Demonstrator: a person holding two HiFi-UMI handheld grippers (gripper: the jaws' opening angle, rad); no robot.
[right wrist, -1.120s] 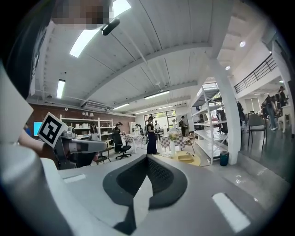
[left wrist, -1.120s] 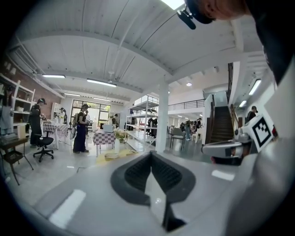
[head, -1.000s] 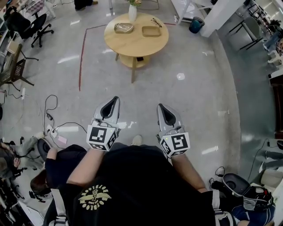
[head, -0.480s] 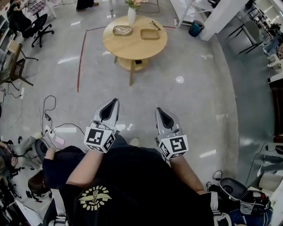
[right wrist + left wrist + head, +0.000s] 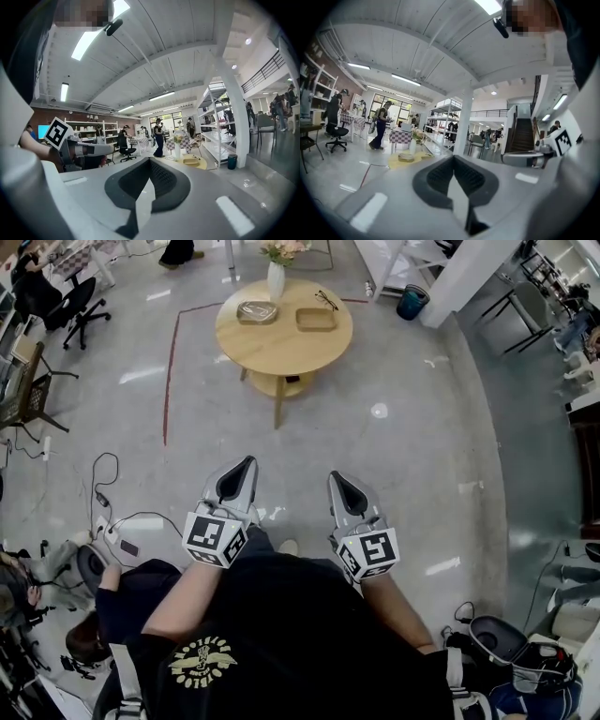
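Observation:
In the head view my left gripper (image 5: 246, 461) and right gripper (image 5: 335, 476) are held side by side at waist height over the grey floor, both pointing forward. Each is shut with nothing between its jaws, as the left gripper view (image 5: 453, 157) and the right gripper view (image 5: 150, 160) both show. A few steps ahead stands a round wooden table (image 5: 281, 348). It carries a white vase with flowers (image 5: 275, 279), two shallow trays (image 5: 256, 312) (image 5: 316, 319) and a pair of glasses (image 5: 325, 299). Neither gripper touches anything.
A red line (image 5: 171, 362) is marked on the floor left of the table. Cables (image 5: 108, 484) and a crouching person (image 5: 122, 587) are at my left. An office chair (image 5: 70, 306), a teal bin (image 5: 410, 301) and a white pillar (image 5: 459, 277) stand further off.
Both grippers stay shut and level. The left one has drifted slightly right in the head view, and the gripper views have shifted a little.

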